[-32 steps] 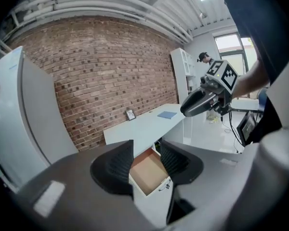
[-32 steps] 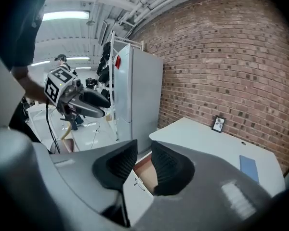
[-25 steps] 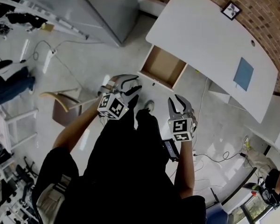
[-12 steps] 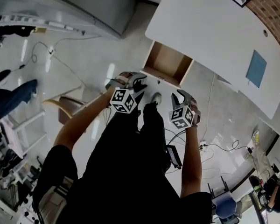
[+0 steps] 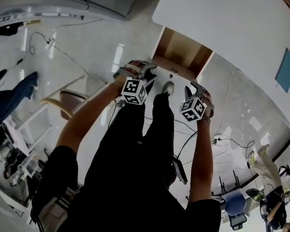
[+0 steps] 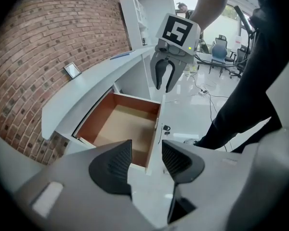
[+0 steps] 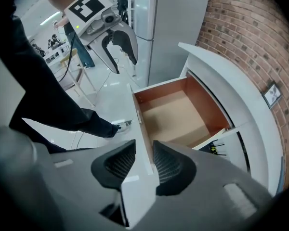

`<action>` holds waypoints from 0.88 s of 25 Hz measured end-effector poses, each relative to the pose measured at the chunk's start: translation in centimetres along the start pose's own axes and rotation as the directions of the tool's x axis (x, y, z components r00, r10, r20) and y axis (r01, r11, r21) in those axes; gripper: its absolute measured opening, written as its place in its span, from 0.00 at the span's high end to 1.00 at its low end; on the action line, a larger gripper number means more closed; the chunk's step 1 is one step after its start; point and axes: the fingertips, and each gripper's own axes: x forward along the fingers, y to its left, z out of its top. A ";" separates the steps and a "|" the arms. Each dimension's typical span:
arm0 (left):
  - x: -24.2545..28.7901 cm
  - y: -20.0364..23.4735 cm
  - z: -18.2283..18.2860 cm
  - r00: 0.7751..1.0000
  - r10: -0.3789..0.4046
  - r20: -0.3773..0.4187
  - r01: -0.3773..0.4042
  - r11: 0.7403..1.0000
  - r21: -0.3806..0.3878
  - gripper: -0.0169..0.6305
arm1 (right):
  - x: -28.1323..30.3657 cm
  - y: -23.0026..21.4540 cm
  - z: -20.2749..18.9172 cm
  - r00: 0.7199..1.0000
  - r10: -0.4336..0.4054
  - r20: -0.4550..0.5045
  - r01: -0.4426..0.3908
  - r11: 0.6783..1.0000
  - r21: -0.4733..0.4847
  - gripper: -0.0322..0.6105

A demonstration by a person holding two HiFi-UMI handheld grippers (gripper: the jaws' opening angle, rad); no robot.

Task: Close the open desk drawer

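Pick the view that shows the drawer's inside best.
The right gripper view: the drawer lies open with most of its floor in clear sight. The left gripper view shows it too, though the left gripper overlaps its near edge. The head view shows it small, from above.

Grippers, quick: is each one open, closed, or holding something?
Left gripper: open, jaws have just been opening, nothing between them.
Right gripper: open, jaws have just been opening, nothing between them.
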 end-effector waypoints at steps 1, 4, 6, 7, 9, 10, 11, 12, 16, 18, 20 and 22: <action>0.8 0.0 -0.6 1.000 -0.002 -0.009 0.002 1.000 0.012 0.64 | 0.9 -0.2 -0.4 1.000 -0.002 -0.012 0.002 1.000 0.000 0.76; 3.1 -0.2 -2.3 0.999 -0.011 -0.036 0.012 0.999 0.034 0.64 | 3.1 -0.5 -1.6 0.999 -0.004 -0.045 0.004 1.000 -0.003 0.76; 4.3 -0.5 -3.1 0.998 -0.028 -0.054 0.030 0.999 0.035 0.67 | 4.1 -0.5 -2.1 0.998 -0.001 -0.064 0.001 1.000 -0.007 0.76; 4.8 -0.7 -3.5 0.997 -0.040 -0.065 0.043 0.998 0.035 0.68 | 4.5 -0.4 -2.3 0.997 0.001 -0.071 -0.001 1.000 -0.008 0.76; 5.9 -1.2 -4.2 0.994 -0.065 -0.085 0.068 0.997 0.040 0.67 | 5.2 -0.4 -2.6 0.997 0.005 -0.083 -0.006 1.000 -0.010 0.75; 6.3 -1.3 -4.5 0.993 -0.075 -0.093 0.079 0.996 0.042 0.67 | 5.6 -0.3 -2.6 0.996 0.007 -0.088 -0.008 1.000 -0.014 0.75; 6.7 -1.4 -4.8 0.992 -0.082 -0.100 0.087 0.995 0.044 0.67 | 5.8 -0.3 -2.6 0.996 0.008 -0.092 -0.010 1.000 -0.021 0.75; 7.0 -1.4 -5.1 0.991 -0.085 -0.105 0.090 0.995 0.045 0.68 | 6.1 -0.2 -2.6 0.995 0.008 -0.096 -0.011 1.000 -0.029 0.75; 7.9 -1.4 -5.8 0.988 -0.101 -0.119 0.106 0.994 0.036 0.76 | 6.7 -0.1 -2.8 0.994 0.014 -0.109 -0.019 0.999 -0.043 0.76; 8.1 -1.4 -5.7 0.987 -0.101 -0.123 0.108 0.993 0.048 0.79 | 7.0 0.0 -3.0 0.993 0.018 -0.115 -0.023 0.998 -0.051 0.78; 8.3 -1.5 -5.8 0.987 -0.096 -0.130 0.106 0.992 0.072 0.83 | 7.1 0.0 -2.9 0.993 0.021 -0.117 -0.029 0.998 -0.062 0.80; 8.3 -1.8 -5.9 0.985 -0.105 -0.134 0.117 0.990 0.083 0.84 | 7.0 0.0 -2.7 0.993 0.021 -0.115 -0.030 0.997 -0.076 0.83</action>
